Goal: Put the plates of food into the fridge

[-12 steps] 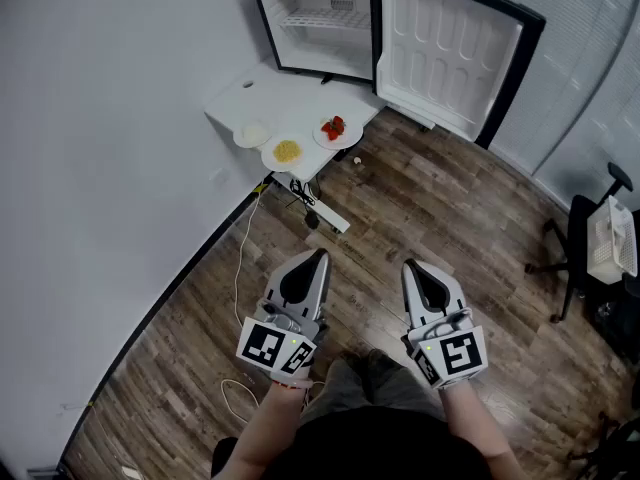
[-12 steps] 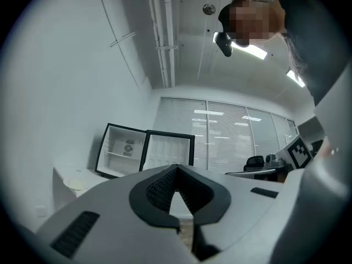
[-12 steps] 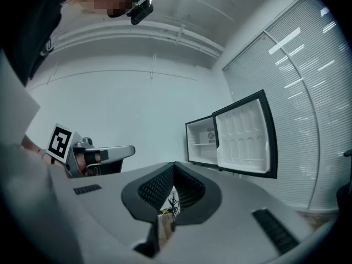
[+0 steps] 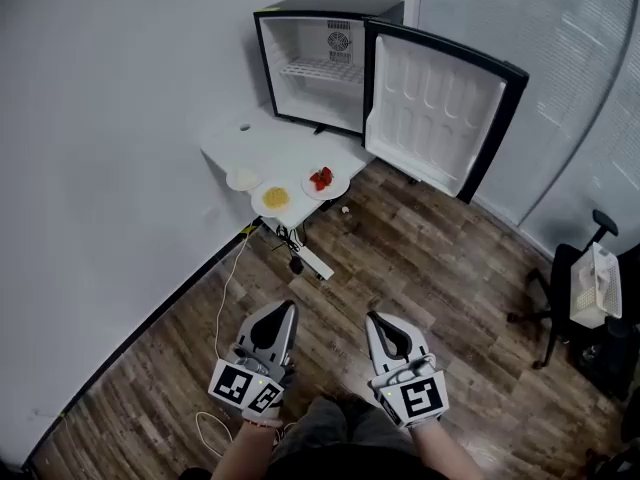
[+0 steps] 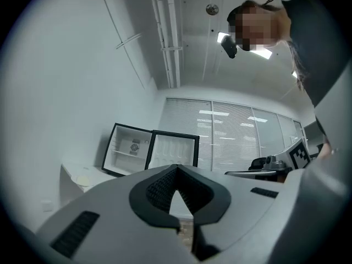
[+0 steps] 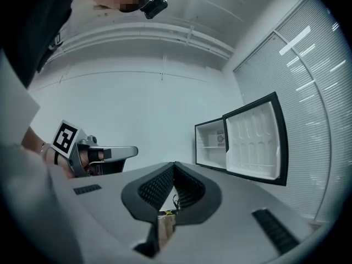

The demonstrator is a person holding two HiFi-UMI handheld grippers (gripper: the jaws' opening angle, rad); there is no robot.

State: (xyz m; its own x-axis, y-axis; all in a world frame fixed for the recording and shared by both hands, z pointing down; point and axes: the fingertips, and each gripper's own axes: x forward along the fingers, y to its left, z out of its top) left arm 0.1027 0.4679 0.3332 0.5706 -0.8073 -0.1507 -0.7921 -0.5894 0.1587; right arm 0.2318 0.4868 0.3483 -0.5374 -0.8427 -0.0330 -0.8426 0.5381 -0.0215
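Left gripper: jaws together, tips meeting at a point in its own view, nothing clamped between them
Right gripper: jaws together as well, pads closed on each other, nothing held
Pose of my arms: left forearm and right forearm come in from the near edge side by side; both grippers are held out ahead of my body, close to level, the left nose tipped slightly up, marker cubes at the wrist end
Spacing: the grippers are near each other but apart, roughly parallel, both pointing to the far side where the fridge stands; each shows at the edge of the other's view
Height: both hang above the wooden floor, touching nothing
Fridge: far side against the wall, door swung wide open to the right, wire shelf inside bare
Table: low, white, directly in front of the fridge, left of the open door
Plate of red food: on the near right corner of the table
Plate of yellow food: on the near edge, just left of the red one
Third plate: pale, further left on the same edge; its contents I cannot make out
Distance to work: all plates lie well apart from both grippers
Other items: power strip on the floor near the table; office chair at far right
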